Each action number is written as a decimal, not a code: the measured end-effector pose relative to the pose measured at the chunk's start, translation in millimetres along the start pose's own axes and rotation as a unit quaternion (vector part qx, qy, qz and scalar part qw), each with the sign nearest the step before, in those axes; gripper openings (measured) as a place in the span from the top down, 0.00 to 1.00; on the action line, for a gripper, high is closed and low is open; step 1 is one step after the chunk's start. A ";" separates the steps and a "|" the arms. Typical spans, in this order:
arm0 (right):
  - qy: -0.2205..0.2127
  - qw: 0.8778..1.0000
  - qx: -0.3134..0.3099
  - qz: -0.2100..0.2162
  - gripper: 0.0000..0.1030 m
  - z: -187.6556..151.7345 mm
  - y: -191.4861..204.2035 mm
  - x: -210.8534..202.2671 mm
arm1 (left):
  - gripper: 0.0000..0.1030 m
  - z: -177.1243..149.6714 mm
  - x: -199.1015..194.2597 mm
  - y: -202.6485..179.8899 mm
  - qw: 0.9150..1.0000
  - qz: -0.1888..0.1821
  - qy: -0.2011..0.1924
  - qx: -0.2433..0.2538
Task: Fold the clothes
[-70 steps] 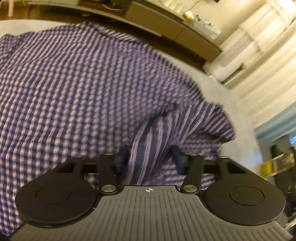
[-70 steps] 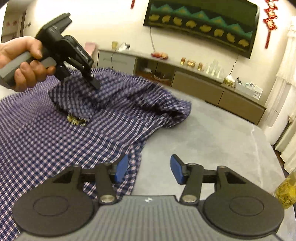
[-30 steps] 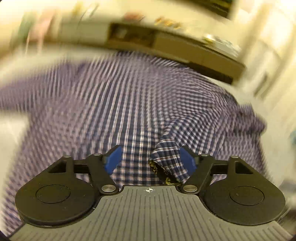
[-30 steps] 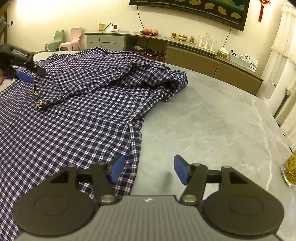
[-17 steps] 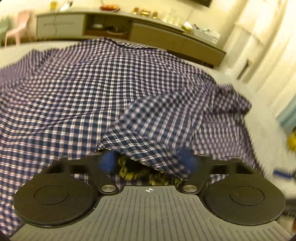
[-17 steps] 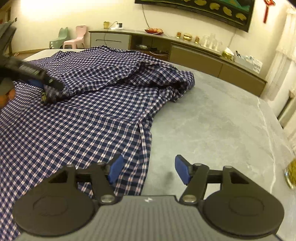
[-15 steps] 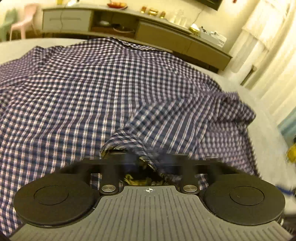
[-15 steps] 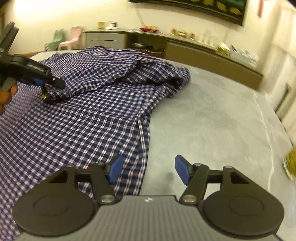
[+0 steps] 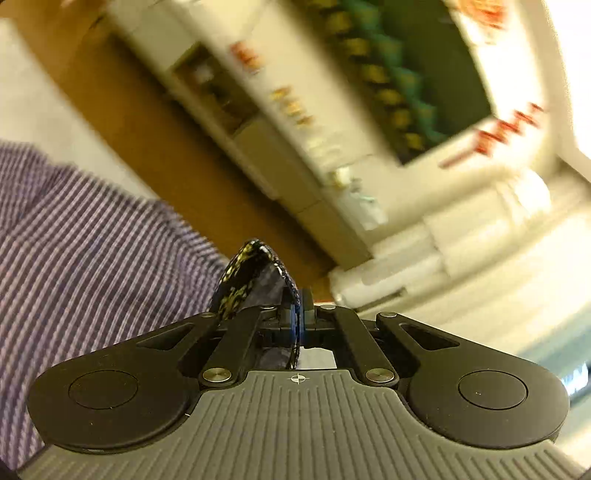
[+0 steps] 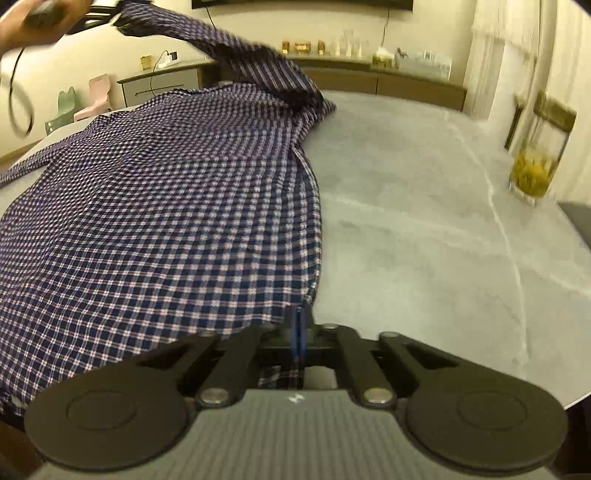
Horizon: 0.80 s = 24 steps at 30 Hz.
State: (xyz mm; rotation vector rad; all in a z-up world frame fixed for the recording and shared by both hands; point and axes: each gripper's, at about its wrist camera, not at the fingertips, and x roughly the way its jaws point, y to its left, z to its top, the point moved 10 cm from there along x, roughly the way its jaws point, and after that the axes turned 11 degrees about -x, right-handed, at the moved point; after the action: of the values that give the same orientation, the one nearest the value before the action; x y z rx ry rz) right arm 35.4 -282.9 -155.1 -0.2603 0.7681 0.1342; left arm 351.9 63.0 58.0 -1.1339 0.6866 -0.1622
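The checked shirt was spread over the left half of the grey table, its long axis running from the near hem away toward the far cabinets. The right gripper was clamped on the shirt's near right hem corner, at the table's front edge, the blue pads pressed together with cloth pinched between them. The left gripper was likewise clenched, on a cuff with a dark, gold-patterned lining that stood up from between its pads. In the right wrist view that sleeve was seen raised high above the far right part of the shirt, held by the left hand at the top left, well apart from the right gripper. The sleeve was stretched diagonally from the raised gripper down to the shoulder bunch near the table's middle.

The coming move was judged to turn on that line: the sleeve would have to be carried across or along the body of the shirt, which lay below and to the left of the raised cuff, while the hem corner was anchored by the nearer right gripper.

A glass jar of yellow contents stood at the far right of the table. No readable brand, label or writing was found; the left wrist view was blurred, and only a small emblem was made out on each gripper body.
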 end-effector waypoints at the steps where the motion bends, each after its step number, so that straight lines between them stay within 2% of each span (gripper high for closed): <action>1: -0.018 1.000 -0.010 -0.004 0.99 7.6 5.7 -7.9 | 1.00 6.4 -0.5 -0.7 1.000 0.009 -0.005 -0.002; 5: -0.074 0.995 -0.062 0.006 0.99 30.2 43.7 -35.1 | 1.00 34.8 -9.4 -7.0 0.999 0.001 -0.028 -0.019; 9: -0.092 0.989 -0.102 0.044 0.99 33.7 91.6 -40.5 | 1.00 74.9 -41.9 -5.6 0.997 -0.009 -0.068 -0.031; 14: -0.074 0.984 -0.143 0.077 0.99 27.7 127.2 -22.4 | 1.00 114.6 -51.7 31.9 0.993 0.033 -0.107 -0.031; 19: -0.052 0.981 -0.165 0.090 0.99 20.3 135.8 -18.0 | 1.00 134.2 -55.2 72.2 0.987 0.019 -0.146 -0.056; 21: -0.038 0.979 -0.170 0.102 0.96 18.6 135.2 -14.1 | 1.00 134.3 -57.1 81.8 0.988 0.008 -0.143 -0.048; 23: -0.034 0.977 -0.171 0.119 0.92 21.3 135.8 -13.6 | 1.00 123.0 -50.7 87.4 0.994 0.003 -0.109 -0.014; 24: -0.038 0.978 -0.155 0.136 0.83 27.3 130.8 -18.1 | 1.00 114.9 -50.0 88.8 0.996 0.002 -0.093 0.012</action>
State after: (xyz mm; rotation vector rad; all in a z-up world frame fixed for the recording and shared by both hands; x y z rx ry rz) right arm 12.7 -150.2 -147.7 -0.4433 0.7026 0.5238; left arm 359.9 213.7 29.6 -1.1087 0.5196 -0.0608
